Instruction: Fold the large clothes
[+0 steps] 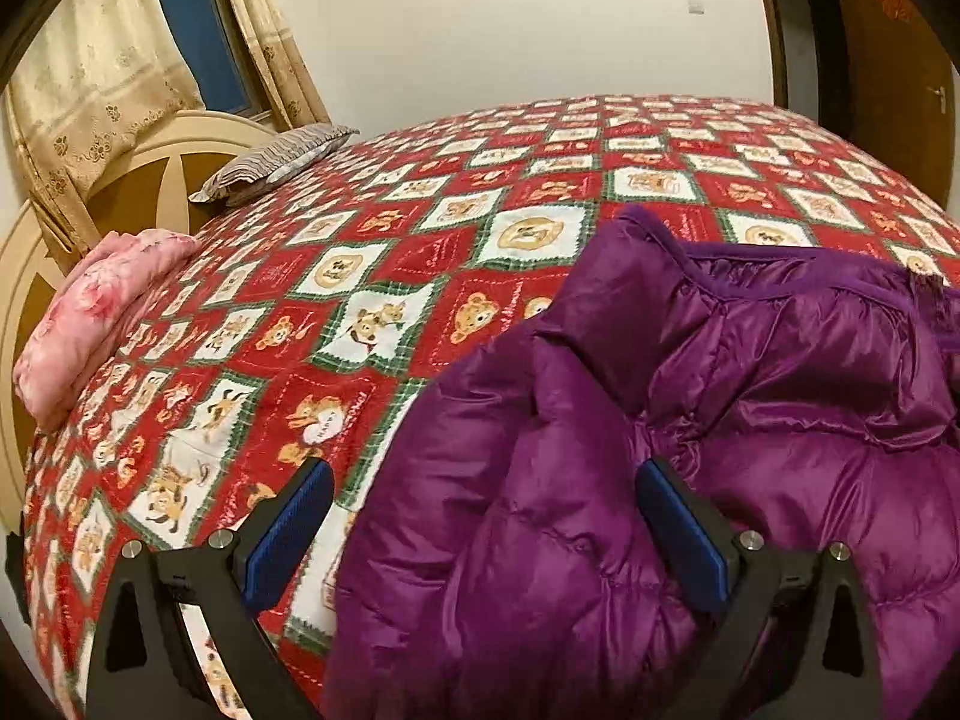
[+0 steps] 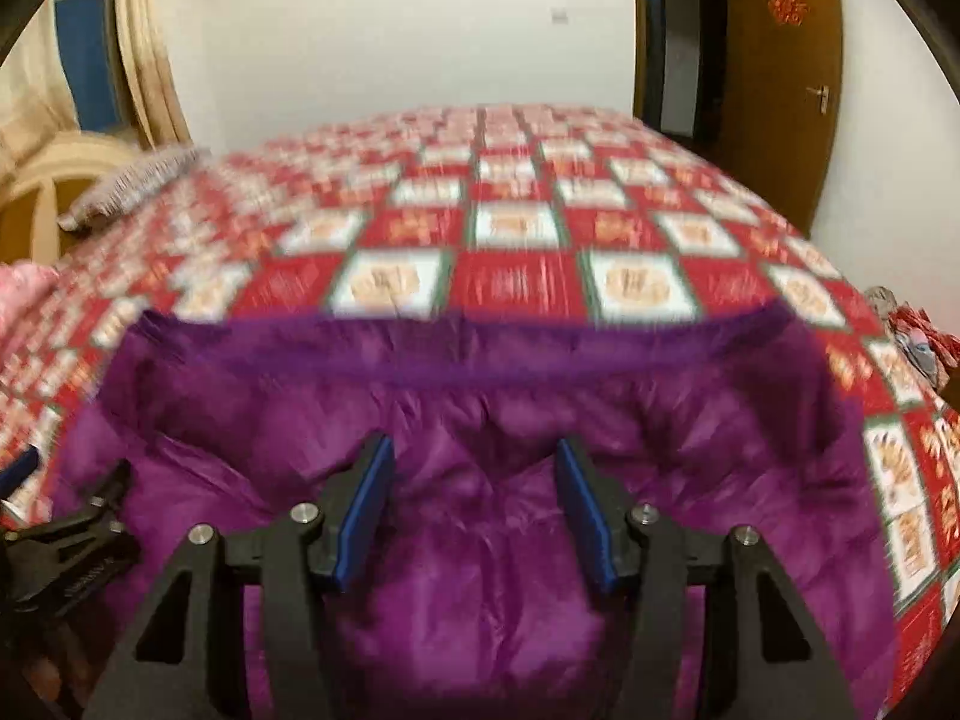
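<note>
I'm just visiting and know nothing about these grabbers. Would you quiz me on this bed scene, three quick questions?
1. True or false: the purple jacket lies on a plain blue bedspread.
2. What colour are the pads on the left gripper fingers?
3. The pillow nearest the left gripper is: A striped grey, B pink floral, C green.

Key:
1. False; the bedspread is a red-and-white bear-print patchwork.
2. Blue.
3. B, the pink pillow; the striped pillow lies farther back.
</note>
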{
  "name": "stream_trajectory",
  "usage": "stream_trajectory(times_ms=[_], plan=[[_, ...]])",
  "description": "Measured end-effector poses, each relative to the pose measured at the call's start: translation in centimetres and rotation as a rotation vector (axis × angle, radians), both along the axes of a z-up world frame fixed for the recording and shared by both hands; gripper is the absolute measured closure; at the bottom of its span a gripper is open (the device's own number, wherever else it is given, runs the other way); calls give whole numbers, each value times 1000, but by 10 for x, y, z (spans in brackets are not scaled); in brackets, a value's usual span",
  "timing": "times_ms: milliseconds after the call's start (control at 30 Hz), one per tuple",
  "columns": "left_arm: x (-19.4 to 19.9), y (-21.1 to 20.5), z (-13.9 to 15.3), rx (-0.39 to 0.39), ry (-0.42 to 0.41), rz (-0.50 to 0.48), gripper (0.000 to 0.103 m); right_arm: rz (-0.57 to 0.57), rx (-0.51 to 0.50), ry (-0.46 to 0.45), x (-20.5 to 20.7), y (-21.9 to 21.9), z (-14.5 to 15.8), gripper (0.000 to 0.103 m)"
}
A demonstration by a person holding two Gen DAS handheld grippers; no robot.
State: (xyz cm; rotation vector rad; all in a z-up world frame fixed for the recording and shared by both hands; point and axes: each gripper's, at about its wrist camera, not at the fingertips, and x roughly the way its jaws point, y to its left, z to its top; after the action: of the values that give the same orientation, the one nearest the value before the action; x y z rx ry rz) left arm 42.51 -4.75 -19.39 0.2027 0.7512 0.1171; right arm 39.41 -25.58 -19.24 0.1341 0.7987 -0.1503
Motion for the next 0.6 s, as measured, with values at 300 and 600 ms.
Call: stream_trajectory(times_ms=[300,600], plan=[[7,0,-8,-42,23,2,2,-4,12,-5,-3,-3,-6,41],[5,-3,-8,-18,12,6,1,-4,-3,5,2,1,-8,40]])
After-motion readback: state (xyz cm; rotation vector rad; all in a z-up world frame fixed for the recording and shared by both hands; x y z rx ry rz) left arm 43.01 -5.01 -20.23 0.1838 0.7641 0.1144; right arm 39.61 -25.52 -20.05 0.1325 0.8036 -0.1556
